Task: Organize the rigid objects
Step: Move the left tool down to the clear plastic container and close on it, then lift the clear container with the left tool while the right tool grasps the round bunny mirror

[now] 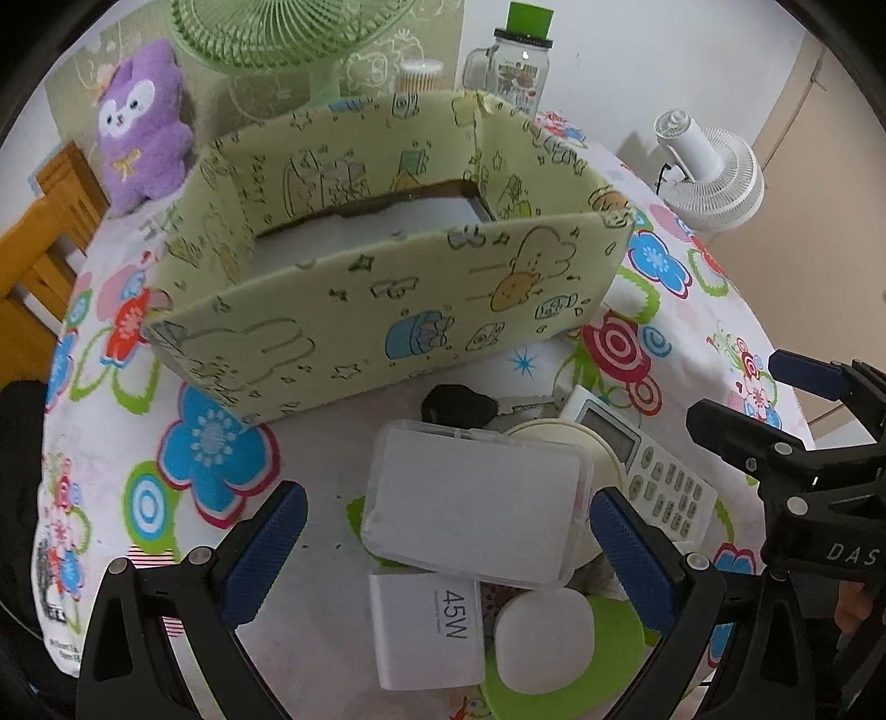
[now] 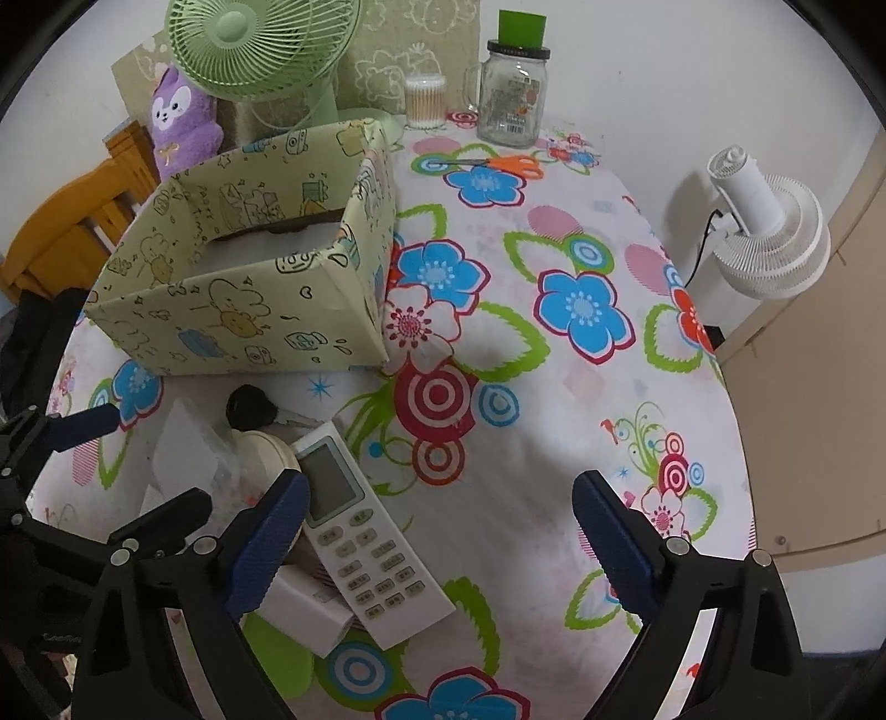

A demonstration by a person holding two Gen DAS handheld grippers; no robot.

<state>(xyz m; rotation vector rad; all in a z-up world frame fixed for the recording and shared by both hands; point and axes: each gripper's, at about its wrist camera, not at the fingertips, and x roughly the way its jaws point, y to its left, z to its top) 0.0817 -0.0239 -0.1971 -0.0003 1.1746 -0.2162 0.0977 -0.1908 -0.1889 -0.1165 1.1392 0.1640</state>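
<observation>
A pale green cartoon-print box (image 1: 387,299) stands open on the floral tablecloth; it also shows in the right wrist view (image 2: 232,310). In front of it lies a heap: a clear plastic case (image 1: 476,504), a white 45W charger (image 1: 426,631), a white rounded case (image 1: 545,642), a cream round lid (image 1: 595,454), a black car key (image 1: 457,404) and a white remote (image 1: 653,476), (image 2: 365,543). My left gripper (image 1: 448,548) is open, its fingers on either side of the clear case. My right gripper (image 2: 443,543) is open over the remote and bare cloth.
A green desk fan (image 2: 249,50), a purple plush toy (image 2: 183,122), a glass jar with a green top (image 2: 512,88), a cotton swab tub (image 2: 425,102) and orange scissors (image 2: 498,163) stand at the table's far end. A white fan (image 2: 769,238) stands off the right edge.
</observation>
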